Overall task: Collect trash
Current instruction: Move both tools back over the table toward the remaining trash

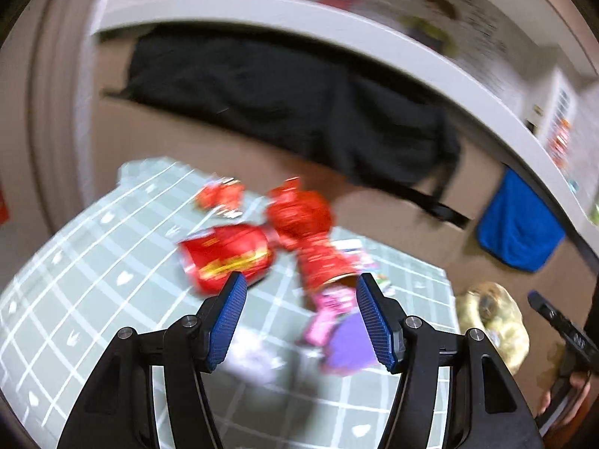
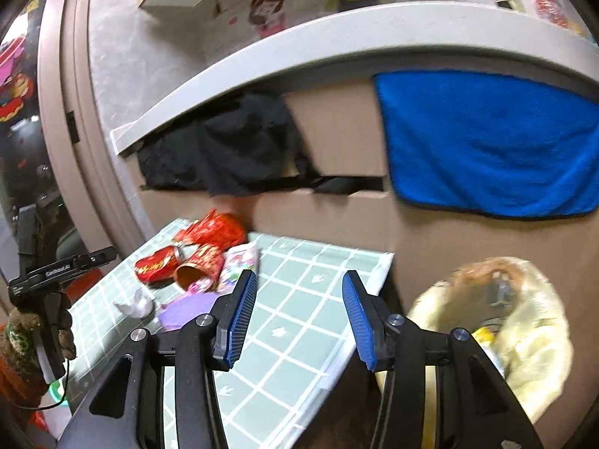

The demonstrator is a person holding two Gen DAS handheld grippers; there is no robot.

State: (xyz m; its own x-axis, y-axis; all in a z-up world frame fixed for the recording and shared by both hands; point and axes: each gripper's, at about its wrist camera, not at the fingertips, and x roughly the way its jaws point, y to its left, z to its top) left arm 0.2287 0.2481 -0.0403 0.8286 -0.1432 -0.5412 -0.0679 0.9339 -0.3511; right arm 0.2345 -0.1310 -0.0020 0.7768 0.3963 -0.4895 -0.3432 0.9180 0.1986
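Trash lies on a green checked table point(image 1: 93, 269): a crushed red can point(image 1: 224, 256), a red paper cup point(image 1: 322, 262) on its side, a red wrapper point(image 1: 221, 194), pink and purple wrappers point(image 1: 337, 321) and a white crumpled tissue point(image 1: 251, 359). My left gripper point(image 1: 301, 316) is open and empty just above the pile. My right gripper point(image 2: 299, 318) is open and empty over the table's right part point(image 2: 299, 299). The can point(image 2: 157, 265), the cup point(image 2: 198, 267) and the tissue point(image 2: 134, 307) show in the right wrist view. A bin lined with a yellowish bag point(image 2: 524, 329) stands right of the table.
Cardboard boxes point(image 2: 337, 217) stand behind the table under a white shelf point(image 2: 299, 41). Black cloth point(image 2: 232, 149) and a blue towel point(image 2: 486, 142) hang over them. The bin point(image 1: 494, 321) and the right gripper point(image 1: 561, 329) show at the left wrist view's right edge.
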